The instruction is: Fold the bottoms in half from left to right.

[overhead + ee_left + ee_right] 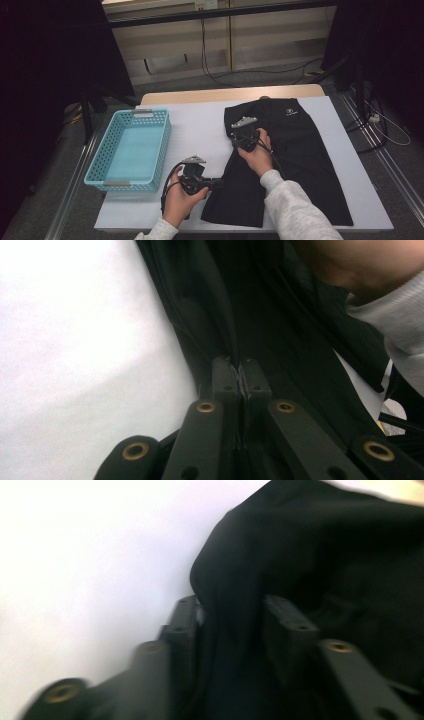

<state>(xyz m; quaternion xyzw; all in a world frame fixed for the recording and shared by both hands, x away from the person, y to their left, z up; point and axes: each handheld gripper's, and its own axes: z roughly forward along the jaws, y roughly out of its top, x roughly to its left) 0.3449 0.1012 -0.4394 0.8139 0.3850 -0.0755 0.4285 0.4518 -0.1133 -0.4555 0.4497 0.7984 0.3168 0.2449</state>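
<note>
White cloth covers the tabletop (200,125), with dark curtains to either side and a pale wall with trailing cables behind it. A black garment (295,160) — shorts, by the look of them — lies spread flat over the right half of the cloth, its waistband toward the far edge and a small white logo near the top. A turquoise perforated basket (165,150) stands on the left part of the tabletop, well apart from the fabric.

The left gripper (217,184) sits at the near left edge of the garment; in the left gripper view its jaws are pressed together with a thin fold of the black cloth (235,347) pinched between their tips. The right gripper (245,131) rests at the upper left edge of the garment, near the waistband corner. In the right gripper view — blurred — its jaws stand apart, with a ridge of the black fabric (227,630) bunched between them, not clamped.
</note>
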